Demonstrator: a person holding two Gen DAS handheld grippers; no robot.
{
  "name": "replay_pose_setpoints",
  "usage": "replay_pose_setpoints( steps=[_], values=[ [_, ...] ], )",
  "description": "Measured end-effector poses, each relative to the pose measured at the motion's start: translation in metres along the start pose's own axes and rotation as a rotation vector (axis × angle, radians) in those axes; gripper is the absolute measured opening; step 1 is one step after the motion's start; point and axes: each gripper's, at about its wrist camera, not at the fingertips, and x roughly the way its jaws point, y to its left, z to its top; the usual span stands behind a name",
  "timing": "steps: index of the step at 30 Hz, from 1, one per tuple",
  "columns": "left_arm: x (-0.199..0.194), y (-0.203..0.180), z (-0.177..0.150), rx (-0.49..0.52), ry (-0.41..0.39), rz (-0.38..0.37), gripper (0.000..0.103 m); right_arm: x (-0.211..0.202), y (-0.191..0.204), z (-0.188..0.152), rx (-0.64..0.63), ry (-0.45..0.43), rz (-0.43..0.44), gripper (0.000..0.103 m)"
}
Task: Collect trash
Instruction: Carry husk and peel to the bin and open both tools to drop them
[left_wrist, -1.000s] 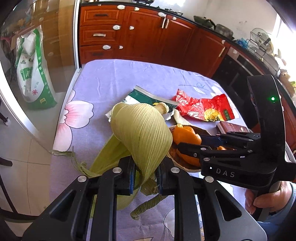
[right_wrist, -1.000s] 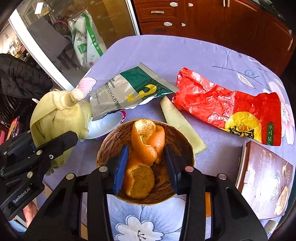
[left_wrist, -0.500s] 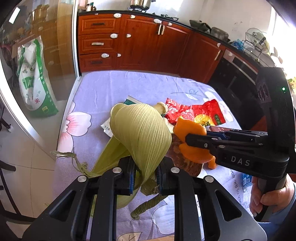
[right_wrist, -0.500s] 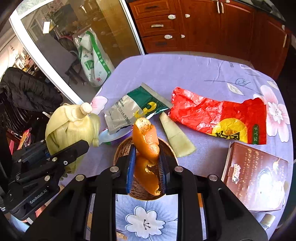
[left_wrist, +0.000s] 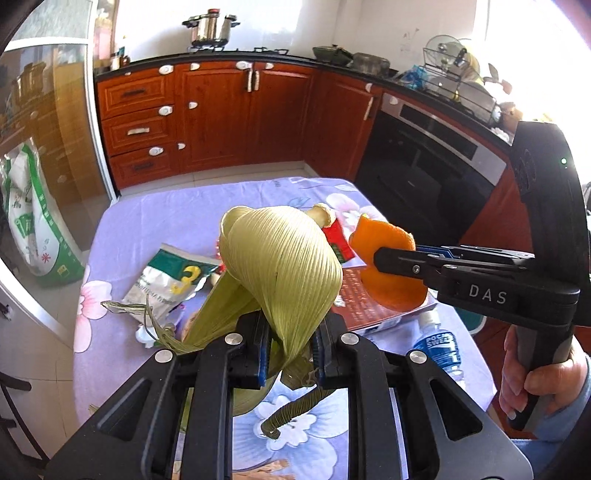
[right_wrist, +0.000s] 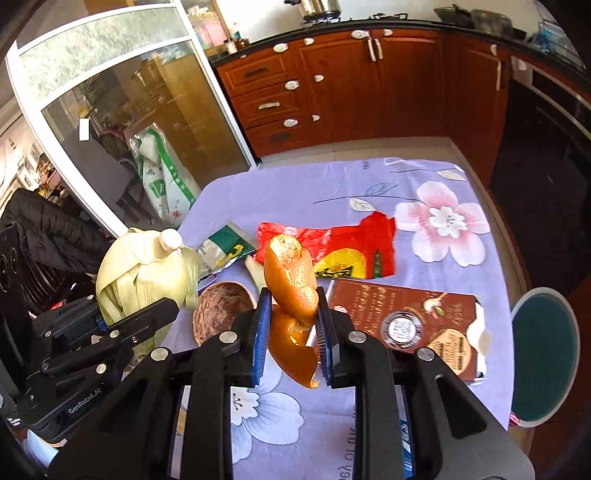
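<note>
My left gripper (left_wrist: 290, 350) is shut on a pale green corn husk (left_wrist: 280, 266) and holds it above the table; the husk also shows in the right wrist view (right_wrist: 144, 273). My right gripper (right_wrist: 291, 332) is shut on an orange peel (right_wrist: 291, 280), lifted above the table; the peel also shows in the left wrist view (left_wrist: 391, 273). A green-and-silver wrapper (left_wrist: 173, 284) and a red wrapper (right_wrist: 354, 243) lie on the purple floral tablecloth (right_wrist: 424, 184). An empty brown woven bowl (right_wrist: 221, 310) sits below the husk.
A brown box (right_wrist: 417, 317) lies on the table at the right. A water bottle (left_wrist: 439, 347) lies near the table's right edge. A round teal stool (right_wrist: 543, 354) stands beside the table. Wooden cabinets (left_wrist: 229, 114) and a glass door (right_wrist: 129, 122) are behind.
Both grippers have risen well above the table. The right gripper lifted the orange peel out of the woven bowl, which is now empty. The husk stays clamped in the left.
</note>
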Motion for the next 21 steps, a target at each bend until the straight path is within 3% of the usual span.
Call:
replay_pose_setpoints(
  steps=[13, 21],
  values=[
    [0.030, -0.144, 0.027, 0.206, 0.030, -0.159, 0.018, -0.088, -0.141, -0.039, 0.213, -0.117, -0.136, 0.022],
    [0.065, -0.223, 0.038, 0.291, 0.084, -0.256, 0.018, -0.107, -0.234, -0.081, 0.381, -0.108, -0.259, 0.022]
  ],
)
